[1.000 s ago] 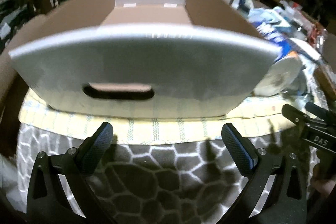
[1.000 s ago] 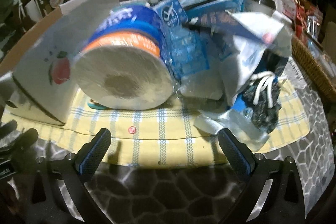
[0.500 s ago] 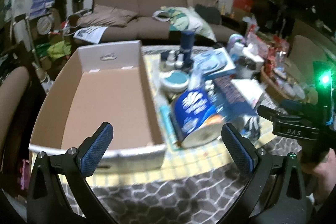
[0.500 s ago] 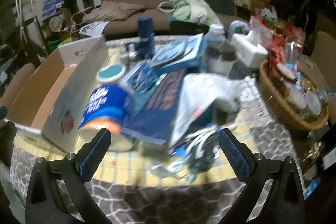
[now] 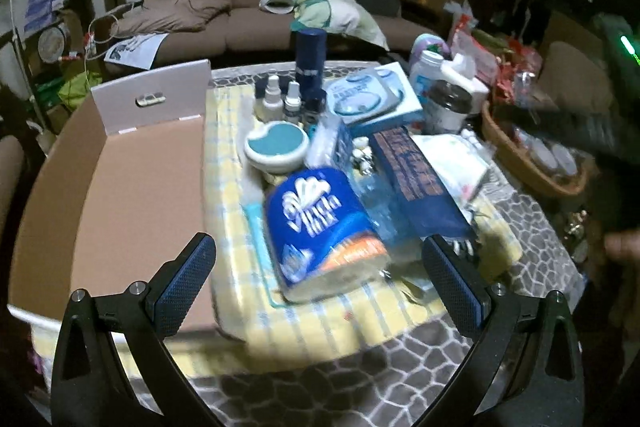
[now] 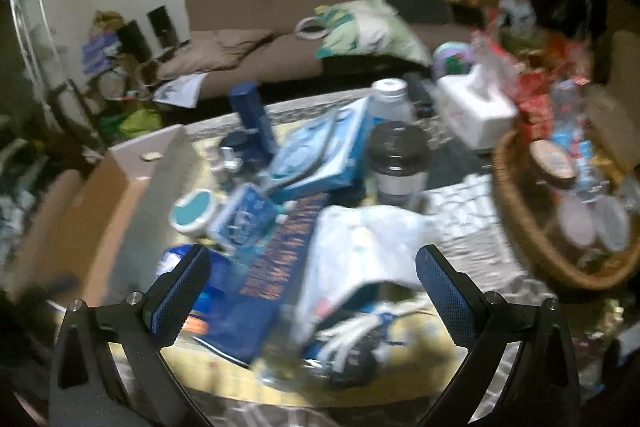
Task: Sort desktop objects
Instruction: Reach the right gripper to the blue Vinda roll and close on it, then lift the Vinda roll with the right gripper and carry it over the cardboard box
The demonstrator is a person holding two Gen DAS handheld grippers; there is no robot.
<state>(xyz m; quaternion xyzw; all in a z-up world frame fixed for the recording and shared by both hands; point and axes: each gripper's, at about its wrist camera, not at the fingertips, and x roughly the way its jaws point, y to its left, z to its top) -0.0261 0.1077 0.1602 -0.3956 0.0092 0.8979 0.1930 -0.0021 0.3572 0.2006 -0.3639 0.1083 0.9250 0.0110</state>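
At the far left of the tabletop (image 5: 532,227) 1 big cardboard box (image 5: 132,195) is seen, open on top with nothing seen inside. It looks light and stiff and is probably where sorted things are put.

Just right of the box, on a yellow checked cloth (image 5: 320,323), 1 roll of paper in a blue wrapper (image 5: 320,223) is lying on its side. It can be judged soft and light. The wrapper may be slippery, so it is best squeezed gently across its round middle.

Behind it, 1 white dish with a blue top (image 5: 277,147) is seen. It looks hard and could break, so the rim is the place to hold. Further back, 2 small spray bottles (image 5: 282,101) and 1 tall dark blue can (image 5: 311,57) are standing upright. These are stiff and could be tipped over easily.

To the right, 1 long dark blue box with orange letters (image 5: 416,187) is lying flat, and 1 flat light blue box (image 5: 370,99) is leaned behind it. 1 cup with a dark lid (image 5: 446,107) is standing next to that. At the far right, 1 woven basket (image 5: 532,163) full of small things is seen.

The left gripper (image 5: 318,283) is spread wide and nothing is held; it is hung above the paper roll. The right gripper (image 6: 312,291) is also spread wide with nothing held, above a white plastic bag (image 6: 360,251), which looks thin and floppy.
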